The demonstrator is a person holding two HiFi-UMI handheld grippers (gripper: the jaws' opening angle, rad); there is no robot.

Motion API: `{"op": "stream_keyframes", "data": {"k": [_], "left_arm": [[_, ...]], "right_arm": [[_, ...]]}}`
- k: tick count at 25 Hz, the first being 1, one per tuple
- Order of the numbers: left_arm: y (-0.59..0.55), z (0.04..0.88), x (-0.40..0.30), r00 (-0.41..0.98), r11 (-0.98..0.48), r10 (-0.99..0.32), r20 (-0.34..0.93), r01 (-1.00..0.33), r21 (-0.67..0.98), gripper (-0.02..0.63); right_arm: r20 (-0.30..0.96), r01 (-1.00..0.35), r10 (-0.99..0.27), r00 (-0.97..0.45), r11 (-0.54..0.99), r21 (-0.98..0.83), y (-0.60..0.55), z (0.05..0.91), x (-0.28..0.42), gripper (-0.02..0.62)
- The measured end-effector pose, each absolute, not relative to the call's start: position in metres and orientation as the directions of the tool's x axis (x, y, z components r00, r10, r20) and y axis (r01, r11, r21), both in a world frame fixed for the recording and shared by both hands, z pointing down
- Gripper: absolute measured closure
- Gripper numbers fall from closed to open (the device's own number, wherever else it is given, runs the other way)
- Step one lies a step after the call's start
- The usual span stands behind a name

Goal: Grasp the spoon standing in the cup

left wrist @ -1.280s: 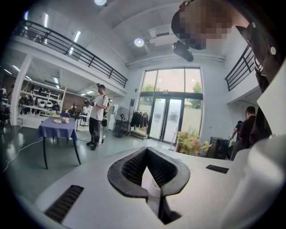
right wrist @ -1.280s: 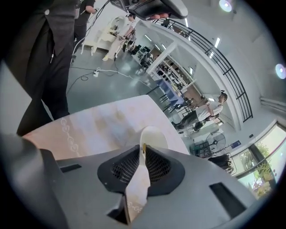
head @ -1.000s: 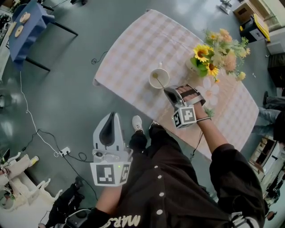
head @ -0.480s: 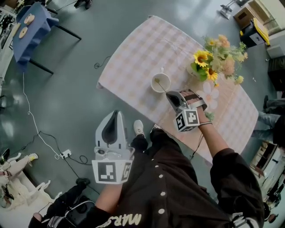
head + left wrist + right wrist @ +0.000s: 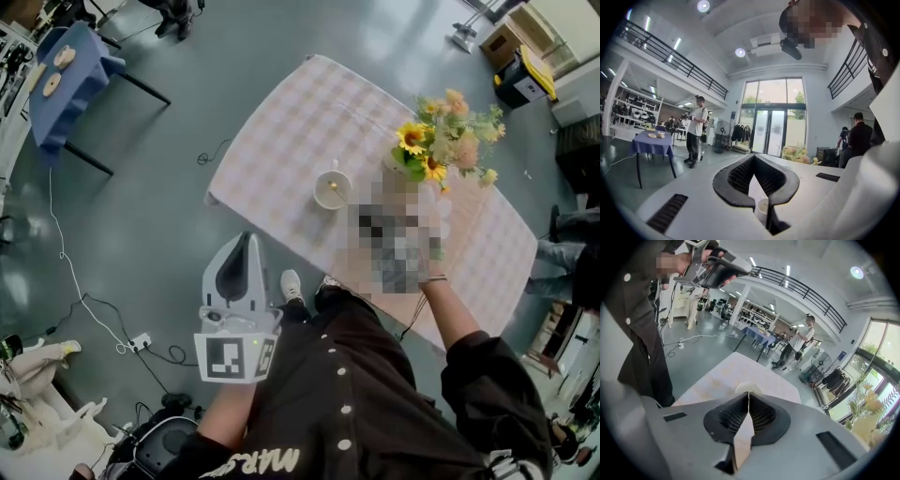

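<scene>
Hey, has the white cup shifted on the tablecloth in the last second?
No. The white cup stands at the same spot on the checked tablecloth, lower left of the flowers.

- Masked by a mosaic patch in head view: right gripper.
- Mostly hidden behind the jaws in both gripper views: cup.
- Too small to make out in head view, a mere speck inside cup: spoon.

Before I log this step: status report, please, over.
Left gripper shut, empty. Right gripper shut on a thin strip, seemingly the spoon. Cup just behind the jaws. Flowers apart from cup, nothing blocking.
</scene>
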State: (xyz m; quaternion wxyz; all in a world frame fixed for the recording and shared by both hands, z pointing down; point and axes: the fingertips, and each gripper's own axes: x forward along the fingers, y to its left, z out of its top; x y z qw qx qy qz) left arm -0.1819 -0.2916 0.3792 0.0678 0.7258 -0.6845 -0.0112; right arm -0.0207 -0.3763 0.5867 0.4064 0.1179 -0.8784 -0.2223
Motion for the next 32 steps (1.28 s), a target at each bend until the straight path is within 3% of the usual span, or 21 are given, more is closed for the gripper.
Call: {"op": "stream_keyframes", "data": {"k": [13,32], "left_arm": [[-0.308,0.353,-0.178,0.110,-0.108,-0.994,0.016,-0.989,0.096,0.589],[-0.327,0.330,-0.166,0.164,-0.168,-0.985,-0.061,-0.984,0.062,0.589]], "right_arm": [[0.556,-0.313,-0.427,-0.713,0.904,0.292,-0.372,0.514,-0.016,0.588],[0.248,-0.612,-0.622,-0.743,0.781,0.125,-0.376,0.394,0.020,0.588]]}}
